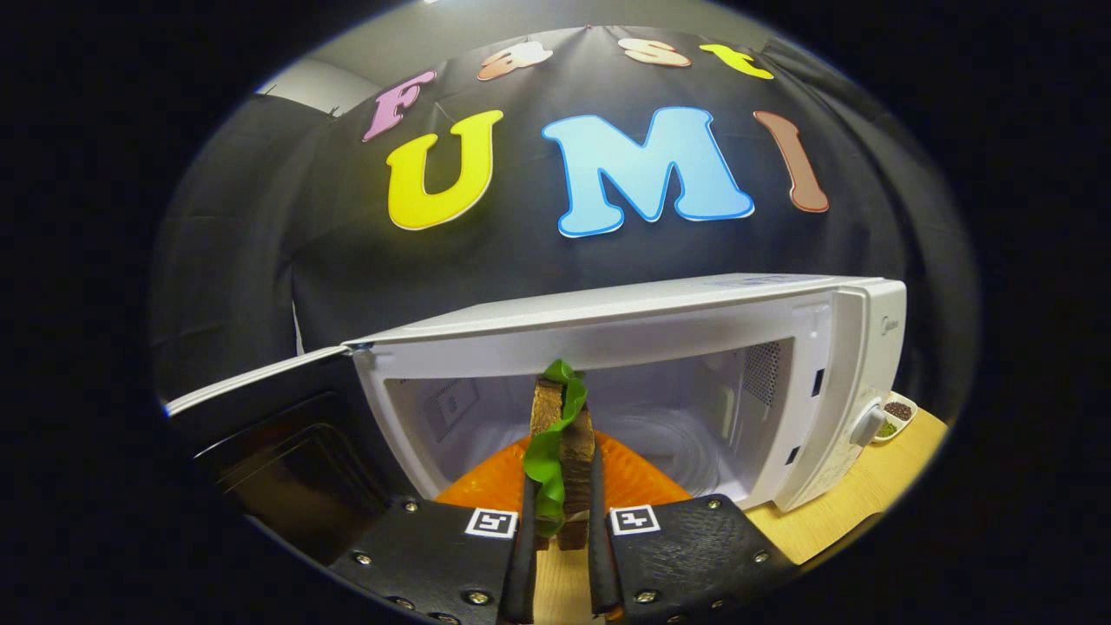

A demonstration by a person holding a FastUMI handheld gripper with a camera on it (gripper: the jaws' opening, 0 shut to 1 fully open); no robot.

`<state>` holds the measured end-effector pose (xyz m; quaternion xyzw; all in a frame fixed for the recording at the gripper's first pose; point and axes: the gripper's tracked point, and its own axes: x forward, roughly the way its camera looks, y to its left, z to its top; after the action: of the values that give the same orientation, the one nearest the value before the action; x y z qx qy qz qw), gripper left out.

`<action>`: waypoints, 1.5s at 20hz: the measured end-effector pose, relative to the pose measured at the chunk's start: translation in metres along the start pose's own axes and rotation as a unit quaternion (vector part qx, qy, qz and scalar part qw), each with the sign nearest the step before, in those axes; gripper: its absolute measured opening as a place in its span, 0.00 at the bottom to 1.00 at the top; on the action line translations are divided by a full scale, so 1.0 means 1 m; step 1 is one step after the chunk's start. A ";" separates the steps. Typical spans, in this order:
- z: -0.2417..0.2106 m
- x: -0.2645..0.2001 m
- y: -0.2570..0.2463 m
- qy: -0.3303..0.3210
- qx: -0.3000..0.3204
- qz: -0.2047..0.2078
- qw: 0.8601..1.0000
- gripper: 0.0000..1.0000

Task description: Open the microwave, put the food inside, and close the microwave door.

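Observation:
A white microwave (660, 330) stands on the wooden table with its door (278, 434) swung wide open to the left. My gripper (562, 521) is shut on a sandwich (562, 443) of brown bread with a green lettuce leaf, held upright on its edge between both fingers. Under and just beyond the sandwich lies an orange plate (486, 482), at the mouth of the microwave's cavity. The cavity's glass turntable (677, 443) shows beyond the sandwich.
The microwave's control panel with a round knob (866, 424) is on the right side. Past the panel, a small white dish (894, 415) with compartments sits on the wooden table (859, 495). The open door's dark window takes up the space left of my fingers.

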<state>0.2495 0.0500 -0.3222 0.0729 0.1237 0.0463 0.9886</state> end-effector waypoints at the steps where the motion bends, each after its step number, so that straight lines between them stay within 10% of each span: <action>1: -0.001 0.011 0.001 0.001 0.000 0.000 1.000 0.25; 10: -0.002 0.060 -0.011 -0.012 -0.002 -0.006 1.000 0.25; 15: -0.005 0.059 -0.055 0.002 -0.043 -0.084 0.996 0.71; 30: 0.008 -0.091 0.009 -0.027 -0.060 0.044 0.997 0.74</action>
<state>0.1636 0.0474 -0.2913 0.0204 0.0903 0.0948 0.9912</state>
